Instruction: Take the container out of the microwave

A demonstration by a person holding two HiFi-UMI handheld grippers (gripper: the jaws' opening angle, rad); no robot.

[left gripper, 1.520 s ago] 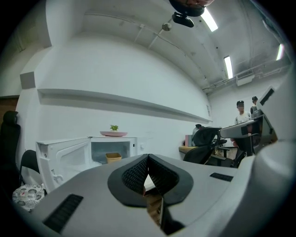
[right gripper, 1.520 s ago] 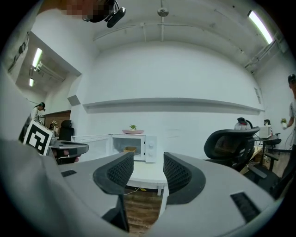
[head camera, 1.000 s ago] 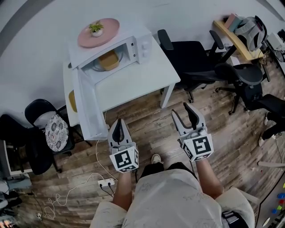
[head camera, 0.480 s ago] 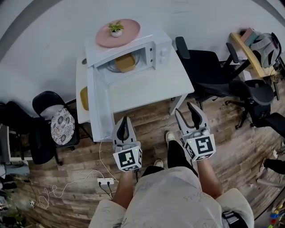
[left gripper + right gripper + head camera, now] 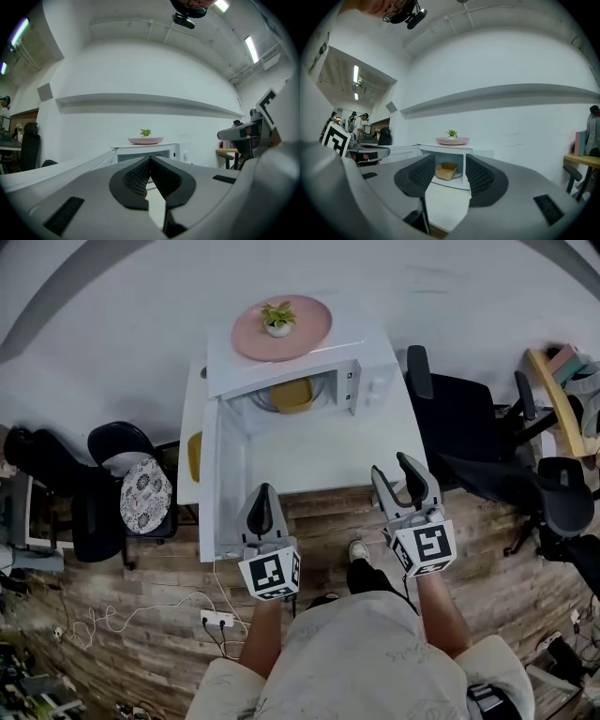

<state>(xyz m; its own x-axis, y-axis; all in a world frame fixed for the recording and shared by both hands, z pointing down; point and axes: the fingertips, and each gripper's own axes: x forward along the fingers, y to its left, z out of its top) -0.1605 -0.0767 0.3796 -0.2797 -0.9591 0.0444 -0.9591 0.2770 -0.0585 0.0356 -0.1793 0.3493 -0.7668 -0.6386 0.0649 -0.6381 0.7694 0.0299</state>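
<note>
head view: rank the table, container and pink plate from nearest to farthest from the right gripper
1. Table: straight ahead of the right gripper, its front edge just past the open jaws.
2. Container: inside the open microwave, ahead and to the left.
3. Pink plate: on top of the microwave, above and behind the container.
</note>
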